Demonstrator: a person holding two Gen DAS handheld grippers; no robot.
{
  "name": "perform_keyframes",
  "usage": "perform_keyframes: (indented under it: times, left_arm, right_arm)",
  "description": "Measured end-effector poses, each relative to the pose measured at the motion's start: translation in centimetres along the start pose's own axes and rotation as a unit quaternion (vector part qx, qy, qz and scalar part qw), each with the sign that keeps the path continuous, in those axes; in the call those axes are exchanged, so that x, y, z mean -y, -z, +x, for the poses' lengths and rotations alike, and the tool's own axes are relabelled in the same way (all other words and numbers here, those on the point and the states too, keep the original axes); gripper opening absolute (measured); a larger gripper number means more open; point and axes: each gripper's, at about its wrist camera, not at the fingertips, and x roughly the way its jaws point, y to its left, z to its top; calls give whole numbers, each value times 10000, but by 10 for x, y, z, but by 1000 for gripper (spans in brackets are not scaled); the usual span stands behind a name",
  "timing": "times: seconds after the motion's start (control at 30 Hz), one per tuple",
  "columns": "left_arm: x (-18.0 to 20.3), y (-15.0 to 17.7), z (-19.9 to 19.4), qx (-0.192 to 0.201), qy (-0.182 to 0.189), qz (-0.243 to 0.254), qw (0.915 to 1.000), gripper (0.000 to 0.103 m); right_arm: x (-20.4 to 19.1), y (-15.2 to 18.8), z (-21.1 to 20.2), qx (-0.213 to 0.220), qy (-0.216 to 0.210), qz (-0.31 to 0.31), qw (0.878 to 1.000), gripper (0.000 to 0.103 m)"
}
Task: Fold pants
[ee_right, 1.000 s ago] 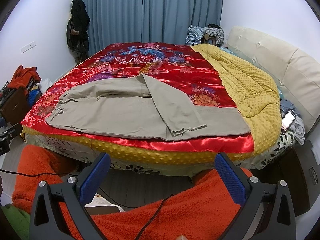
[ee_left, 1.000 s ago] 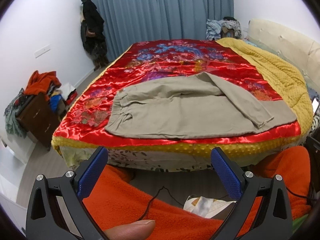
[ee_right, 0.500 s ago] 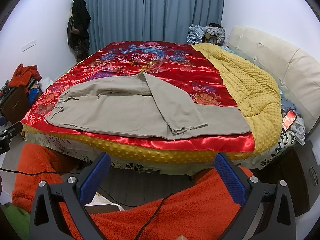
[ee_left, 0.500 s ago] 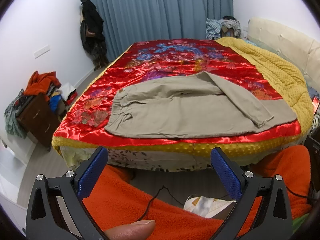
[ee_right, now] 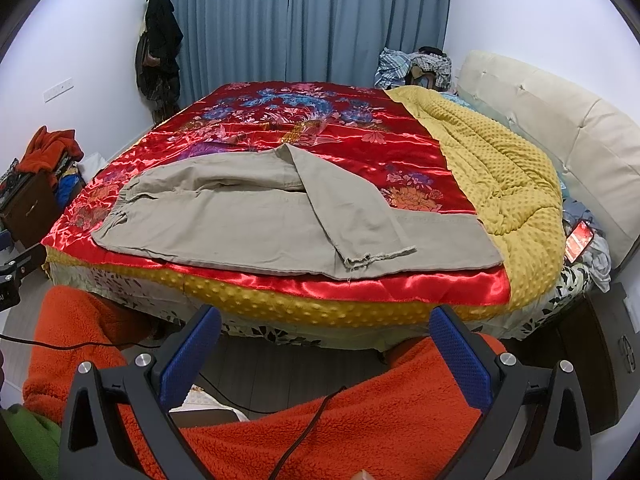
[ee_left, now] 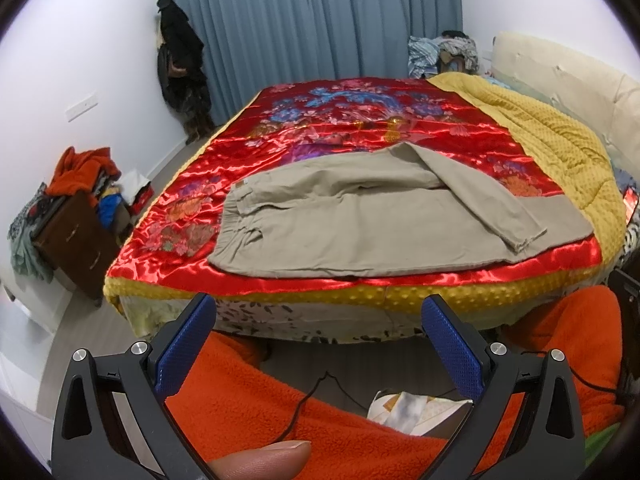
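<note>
Khaki pants [ee_left: 360, 224] lie flat near the front edge of a bed's red satin quilt [ee_left: 360, 128], one leg folded across. Both grippers, left [ee_left: 316, 320] and right [ee_right: 324, 332], hover short of the bed, fingers apart, empty.

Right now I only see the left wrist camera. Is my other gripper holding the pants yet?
Observer: No. The right gripper is open and empty, short of the bed, above the orange fleece. The pants lie flat on the red cover.
Operator: Is anything beside the bed on that side?
Observer: Yes, a dark nightstand stands at the bed's right corner, below the cream headboard.
</note>
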Motion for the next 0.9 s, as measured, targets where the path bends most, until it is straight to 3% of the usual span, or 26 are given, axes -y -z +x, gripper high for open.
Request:
perform_keyframes:
  times: [0.9]
  left_arm:
    - [3,-1,0,16,-16,16,10000,103]
  right_arm:
    - [2,-1,2,-6,-2,-28,10000,103]
